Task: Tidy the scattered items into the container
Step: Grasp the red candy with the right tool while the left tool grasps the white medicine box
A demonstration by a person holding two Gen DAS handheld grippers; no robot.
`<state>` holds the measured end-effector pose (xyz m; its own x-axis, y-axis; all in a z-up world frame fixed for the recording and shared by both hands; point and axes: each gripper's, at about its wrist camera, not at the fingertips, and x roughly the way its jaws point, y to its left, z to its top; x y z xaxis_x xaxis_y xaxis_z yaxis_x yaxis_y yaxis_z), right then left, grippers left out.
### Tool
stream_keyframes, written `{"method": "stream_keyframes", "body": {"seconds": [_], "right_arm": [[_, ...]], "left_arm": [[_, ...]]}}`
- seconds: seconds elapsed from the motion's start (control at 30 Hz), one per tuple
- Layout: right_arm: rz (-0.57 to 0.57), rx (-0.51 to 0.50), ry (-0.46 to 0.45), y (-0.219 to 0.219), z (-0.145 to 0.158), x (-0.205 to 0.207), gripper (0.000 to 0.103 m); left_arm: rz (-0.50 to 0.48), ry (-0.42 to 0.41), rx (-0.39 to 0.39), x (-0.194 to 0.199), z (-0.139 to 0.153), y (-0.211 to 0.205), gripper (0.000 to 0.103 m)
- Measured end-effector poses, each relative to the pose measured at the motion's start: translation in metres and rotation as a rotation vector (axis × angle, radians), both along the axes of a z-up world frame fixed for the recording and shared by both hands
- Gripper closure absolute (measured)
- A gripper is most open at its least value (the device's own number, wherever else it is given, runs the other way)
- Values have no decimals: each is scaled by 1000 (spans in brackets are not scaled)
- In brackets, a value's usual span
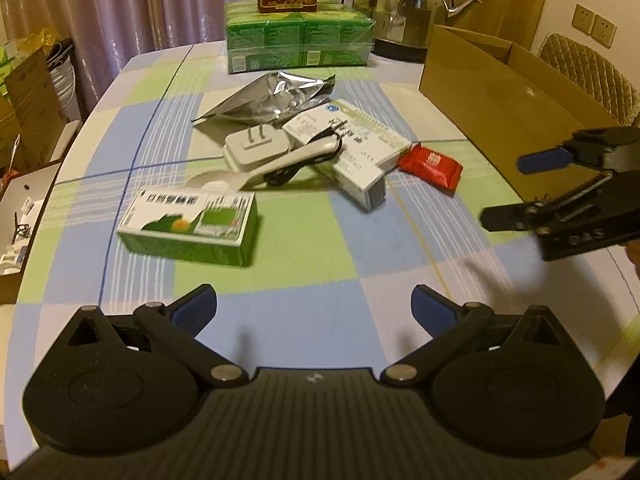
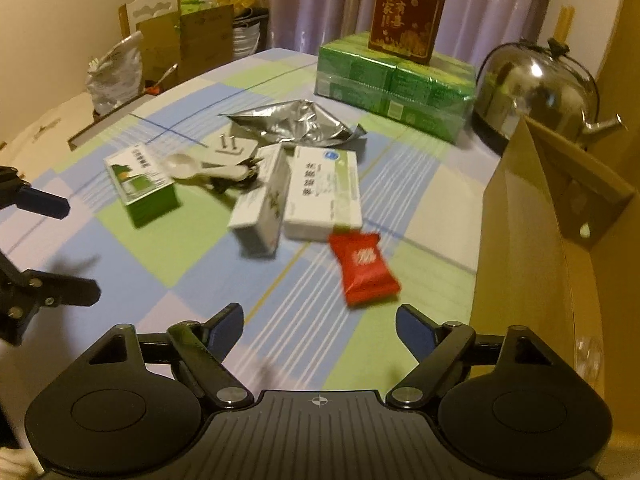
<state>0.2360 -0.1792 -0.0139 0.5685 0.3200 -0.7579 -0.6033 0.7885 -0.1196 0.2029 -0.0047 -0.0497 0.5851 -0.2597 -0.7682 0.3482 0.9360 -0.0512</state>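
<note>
We are holding both tongs, left tongs (image 1: pixel 314 308) and right tongs (image 2: pixel 320 328), spread empty; red sachet (image 2: pixel 364 266) judged light, crinkly; pinching its middle.

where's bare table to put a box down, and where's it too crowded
Bare cloth lies between both grippers' jaws and the green box, and left of it. Crowded: white boxes, charger, foil bag, red packet beside the cardboard box.
</note>
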Motion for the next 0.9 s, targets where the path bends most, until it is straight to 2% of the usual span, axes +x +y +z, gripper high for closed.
{"method": "stream_keyframes", "body": {"seconds": [0.17,0.37,0.67,0.9], "right_arm": [[-7,-48,-35,5,-11,24,36],[-36,-74,-36,8,-33,46,49],[-28,-65,-28,6,-50,70,57],[-47,-35,-42,2,-52,64,63]], "left_arm": [[26,-14,-46,21,-3,-11,2],[55,-26,-68,39,-9,-24,2],[84,-15,-114,60,-20,-39,9],[137,23,-176,79,-30,-49,13]]}}
